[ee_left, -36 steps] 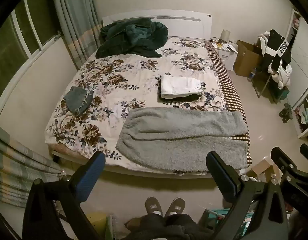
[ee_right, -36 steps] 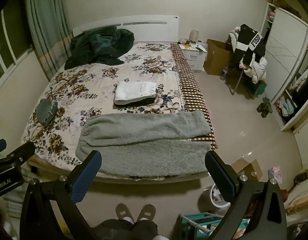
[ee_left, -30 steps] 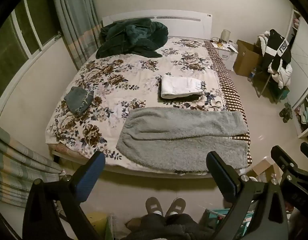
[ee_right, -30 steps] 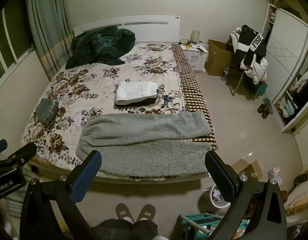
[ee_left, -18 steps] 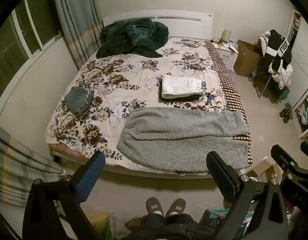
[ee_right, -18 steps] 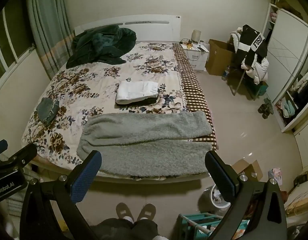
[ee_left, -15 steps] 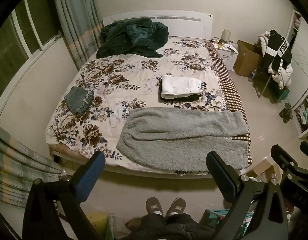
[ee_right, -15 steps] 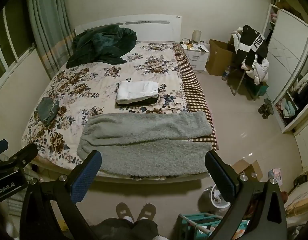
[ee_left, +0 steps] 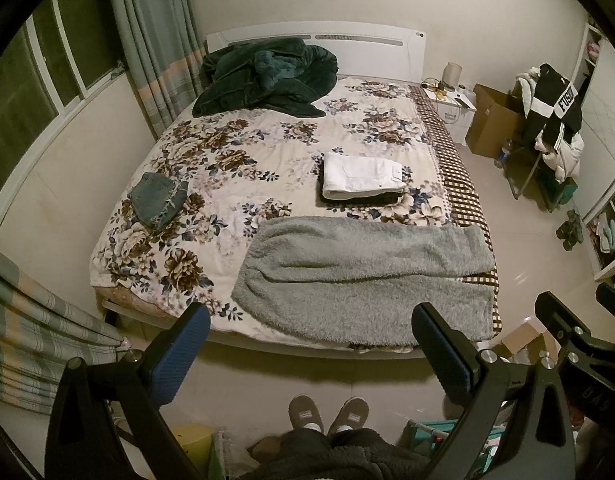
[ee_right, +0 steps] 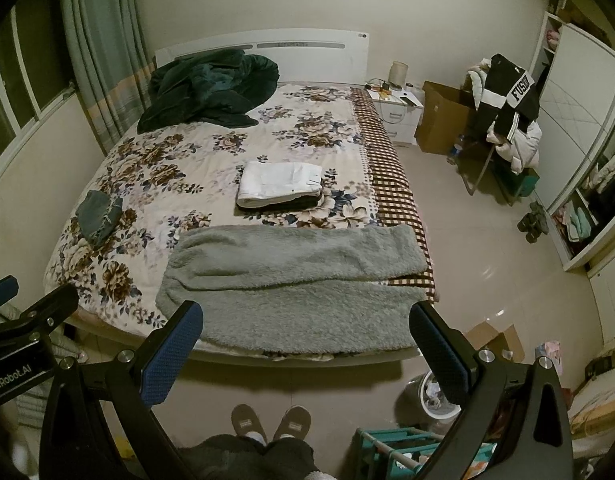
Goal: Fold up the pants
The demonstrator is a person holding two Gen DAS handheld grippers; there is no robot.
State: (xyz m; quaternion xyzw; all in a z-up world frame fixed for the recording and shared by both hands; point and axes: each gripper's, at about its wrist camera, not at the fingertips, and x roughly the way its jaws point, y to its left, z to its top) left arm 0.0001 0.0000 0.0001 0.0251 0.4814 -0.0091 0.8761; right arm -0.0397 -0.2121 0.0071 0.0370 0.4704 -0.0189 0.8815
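Grey fleece pants (ee_left: 363, 272) lie flat across the near edge of the bed (ee_left: 243, 160), legs side by side, running left to right. They also show in the right wrist view (ee_right: 295, 280). My left gripper (ee_left: 311, 332) is open and empty, held high above the floor in front of the bed. My right gripper (ee_right: 305, 328) is open and empty beside it, also short of the bed. Neither gripper touches the pants.
A stack of folded white and dark clothes (ee_left: 361, 178) lies mid-bed behind the pants. Folded denim (ee_left: 157, 198) lies at the left. A dark green blanket (ee_left: 267, 74) is heaped by the headboard. A chair with clothes (ee_right: 503, 108), a cardboard box (ee_right: 443, 116) and a bin (ee_right: 433, 394) stand right.
Both views shift only slightly; the grippers stay open and nothing on the bed has moved.
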